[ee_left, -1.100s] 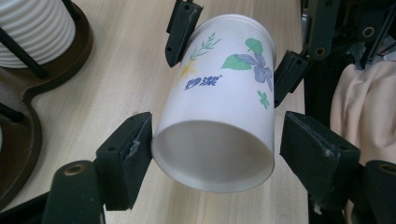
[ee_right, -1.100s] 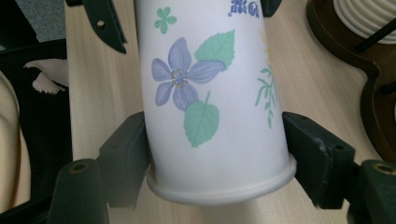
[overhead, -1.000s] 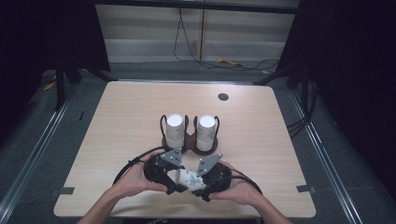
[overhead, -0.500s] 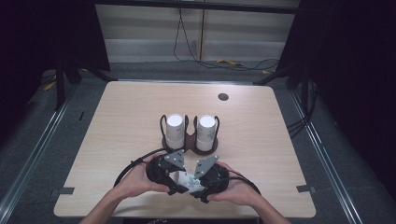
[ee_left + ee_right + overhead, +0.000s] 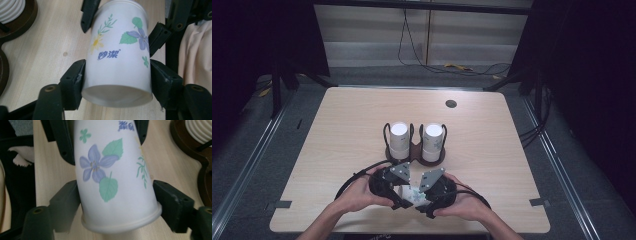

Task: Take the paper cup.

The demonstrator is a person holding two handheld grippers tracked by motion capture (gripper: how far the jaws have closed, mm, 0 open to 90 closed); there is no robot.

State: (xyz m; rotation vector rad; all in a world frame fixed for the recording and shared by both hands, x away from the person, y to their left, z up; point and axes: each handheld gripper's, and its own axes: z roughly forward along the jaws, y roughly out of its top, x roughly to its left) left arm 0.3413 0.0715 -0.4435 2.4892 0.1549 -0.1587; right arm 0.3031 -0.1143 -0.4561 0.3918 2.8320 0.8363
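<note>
A white paper cup printed with flowers lies on its side between both grippers near the table's front edge. My left gripper has just been closing, and its pads press on the cup near its base. My right gripper has just been opening. The cup's rim end sits between its jaws, with the pads slack beside it. In the high view the left gripper and the right gripper meet tip to tip, each in a hand.
A brown two-ring holder stands mid-table with two stacks of white cups. A dark round grommet sits at the far right. Black cables loop beside the hands. The table's front edge lies just below the wrists.
Both hands stay where they were with the cup between them. No clear shift of the cup or holder shows in the high view.
</note>
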